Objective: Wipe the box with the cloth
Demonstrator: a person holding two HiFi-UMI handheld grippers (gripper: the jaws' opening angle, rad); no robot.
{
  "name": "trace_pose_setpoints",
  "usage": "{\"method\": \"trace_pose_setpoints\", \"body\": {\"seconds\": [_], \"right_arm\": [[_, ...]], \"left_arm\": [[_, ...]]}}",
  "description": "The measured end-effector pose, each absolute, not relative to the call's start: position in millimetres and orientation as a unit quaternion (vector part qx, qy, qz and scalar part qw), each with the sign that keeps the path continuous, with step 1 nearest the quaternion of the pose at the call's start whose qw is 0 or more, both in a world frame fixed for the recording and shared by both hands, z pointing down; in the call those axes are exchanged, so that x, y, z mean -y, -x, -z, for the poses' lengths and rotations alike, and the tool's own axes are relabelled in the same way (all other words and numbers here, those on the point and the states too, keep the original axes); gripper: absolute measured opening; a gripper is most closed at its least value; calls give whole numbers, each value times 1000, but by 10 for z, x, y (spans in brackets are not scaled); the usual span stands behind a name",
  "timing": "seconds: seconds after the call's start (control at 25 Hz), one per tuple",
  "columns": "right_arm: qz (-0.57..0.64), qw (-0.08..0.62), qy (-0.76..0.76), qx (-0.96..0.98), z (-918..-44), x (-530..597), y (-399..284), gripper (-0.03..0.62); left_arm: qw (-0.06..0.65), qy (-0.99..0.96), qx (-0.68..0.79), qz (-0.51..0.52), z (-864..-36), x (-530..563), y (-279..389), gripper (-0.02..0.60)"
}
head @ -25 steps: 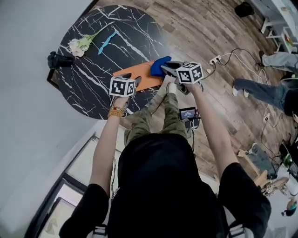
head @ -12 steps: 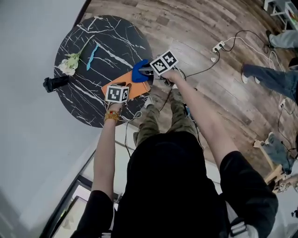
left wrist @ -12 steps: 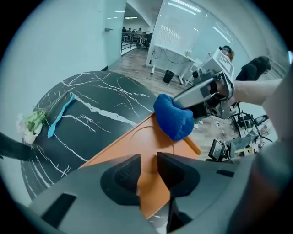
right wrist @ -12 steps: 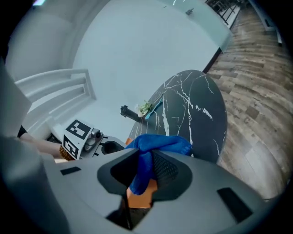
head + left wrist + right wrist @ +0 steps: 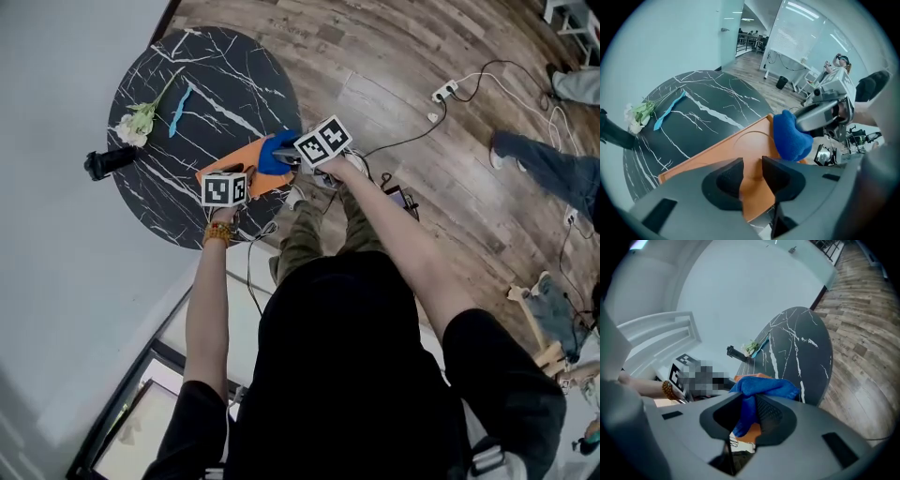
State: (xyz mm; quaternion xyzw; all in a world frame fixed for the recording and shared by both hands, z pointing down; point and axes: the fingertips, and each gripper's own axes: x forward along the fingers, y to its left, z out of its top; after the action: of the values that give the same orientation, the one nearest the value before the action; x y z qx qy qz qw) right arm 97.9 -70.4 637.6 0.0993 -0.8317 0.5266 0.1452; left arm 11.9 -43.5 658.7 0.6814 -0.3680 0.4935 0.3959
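A flat orange box (image 5: 246, 161) lies at the near edge of the round black marble table (image 5: 187, 122). My left gripper (image 5: 232, 172) points steeply down at the box's near end. In the left gripper view its jaws closed in and then eased slightly, and the two pads (image 5: 726, 180) now press on the orange box (image 5: 731, 150) that fills the gap between them. My right gripper (image 5: 287, 157) is shut on a blue cloth (image 5: 274, 150), which rests against the box's right end. In the right gripper view the cloth (image 5: 764, 385) bunches out between the jaws.
At the table's far side lie a white flower (image 5: 136, 120), a thin light-blue strip (image 5: 178, 97) and a black object (image 5: 108, 161). Cables and a power strip (image 5: 445, 91) run across the wood floor. Another person's legs (image 5: 539, 164) are at the right.
Both grippers have come down toward the box. The left jaws have closed in around its near end, and the cloth has dropped onto the box's right end.
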Motion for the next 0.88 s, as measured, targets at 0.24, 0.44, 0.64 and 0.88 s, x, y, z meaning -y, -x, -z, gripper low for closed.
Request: {"method": "trace_pose_setpoints", "body": {"seconds": [0.24, 0.44, 0.64, 0.88], "right_arm": [[-520, 144, -88, 837, -6400, 338, -1051, 71], [-550, 125, -65, 823, -6410, 153, -1091, 72], [-561, 74, -53, 823, -6307, 388, -1286, 72], [-543, 79, -75, 832, -6370, 1136, -1213, 72]], "left_arm": [[409, -677, 373, -485, -6575, 456, -117, 110], [404, -674, 386, -483, -6541, 468, -102, 106], [406, -676, 386, -479, -6561, 441, -108, 107], [407, -678, 398, -466, -6585, 473, -86, 107]]}}
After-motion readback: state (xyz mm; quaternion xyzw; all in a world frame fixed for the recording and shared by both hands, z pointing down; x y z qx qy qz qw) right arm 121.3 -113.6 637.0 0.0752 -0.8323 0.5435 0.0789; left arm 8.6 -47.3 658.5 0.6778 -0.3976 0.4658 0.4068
